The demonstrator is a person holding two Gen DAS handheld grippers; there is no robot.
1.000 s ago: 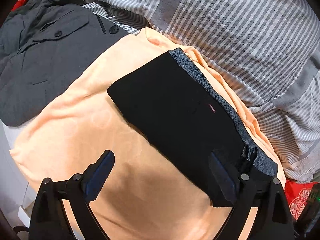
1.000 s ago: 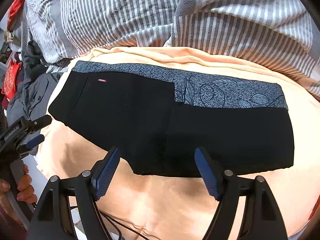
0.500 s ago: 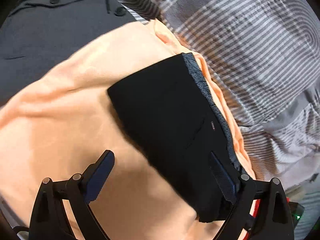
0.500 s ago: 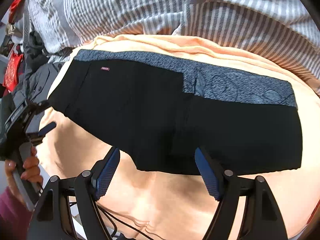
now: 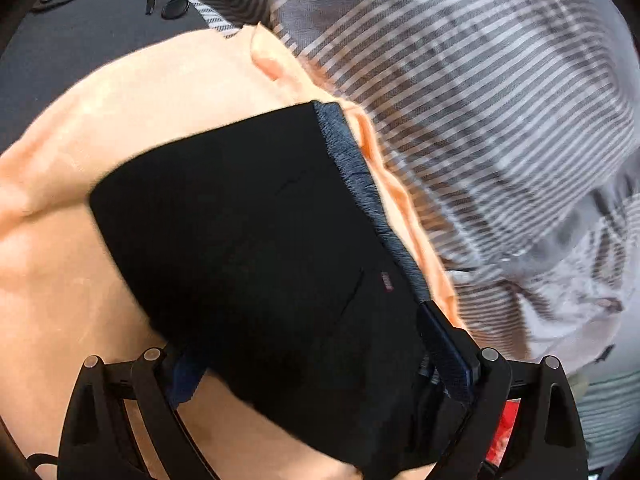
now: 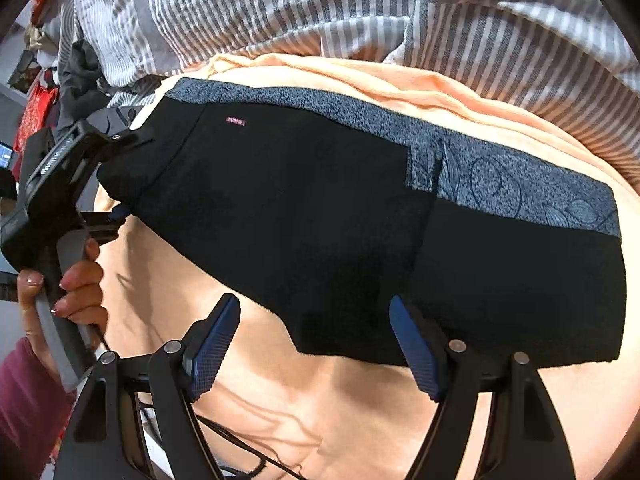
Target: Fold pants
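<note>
Black pants [image 6: 320,208] with a grey patterned waistband lie folded lengthwise on an orange blanket [image 6: 360,400]. In the right wrist view my right gripper [image 6: 312,312] hovers open over their near edge, its blue pads wide apart and touching nothing. A hand [image 6: 76,280] at the left holds my left gripper [image 6: 128,174], whose jaws straddle the pants' left end. In the left wrist view, which is blurred, the left gripper [image 5: 316,364] stands wide open with the pants [image 5: 248,240] filling the gap. The cloth hides part of its left pad.
A grey-and-white striped duvet [image 6: 320,12] is bunched along the far side of the blanket. A dark grey buttoned coat [image 5: 100,20] lies at the far left. Red items [image 6: 36,112] sit beyond it. A black cable [image 6: 248,452] trails near the front edge.
My left gripper has sunk and tilted down onto the pants' left end, which now lies between its jaws. The right gripper has drawn slightly nearer the pants. Both stay open.
</note>
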